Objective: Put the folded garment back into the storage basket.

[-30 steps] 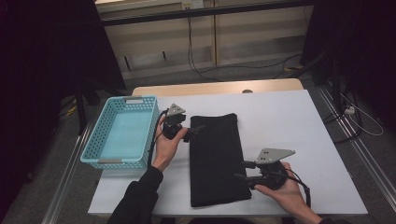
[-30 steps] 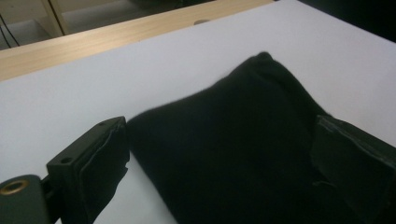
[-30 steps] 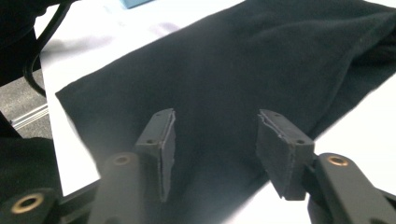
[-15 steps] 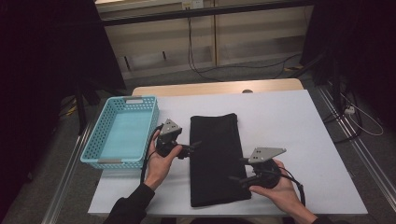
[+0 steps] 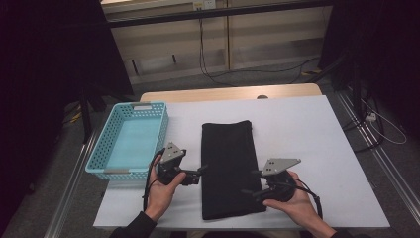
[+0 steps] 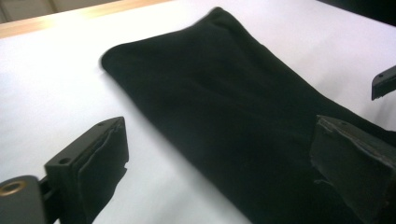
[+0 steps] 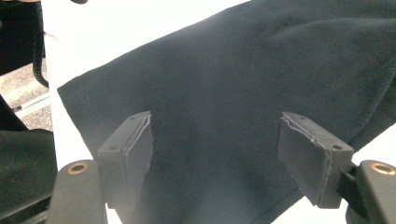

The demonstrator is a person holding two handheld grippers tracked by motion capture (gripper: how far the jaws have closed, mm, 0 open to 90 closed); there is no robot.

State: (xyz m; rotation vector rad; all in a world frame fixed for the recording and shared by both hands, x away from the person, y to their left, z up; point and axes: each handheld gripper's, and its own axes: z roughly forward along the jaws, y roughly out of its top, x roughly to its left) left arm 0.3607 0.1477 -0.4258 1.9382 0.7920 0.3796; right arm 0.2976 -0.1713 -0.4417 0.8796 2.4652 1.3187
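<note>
black cloth [image 5: 229, 168] between both parted tools, white table [image 5: 317, 139] around

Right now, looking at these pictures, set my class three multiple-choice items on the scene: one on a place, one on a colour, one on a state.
1. Where does the basket stand?
A. left of the black cloth
B. on the cloth
C. at the table's right edge

2. What colour is the basket?
A. red
B. light blue
C. yellow

3. How do the right gripper jaws stand?
A. clamped on the basket
B. shut on nothing
C. apart over the cloth

Answers:
1 A, the high view shows the basket beside the cloth's left side.
2 B, its mesh walls are light blue.
3 C, the right gripper view shows both pads wide apart with cloth between.
</note>
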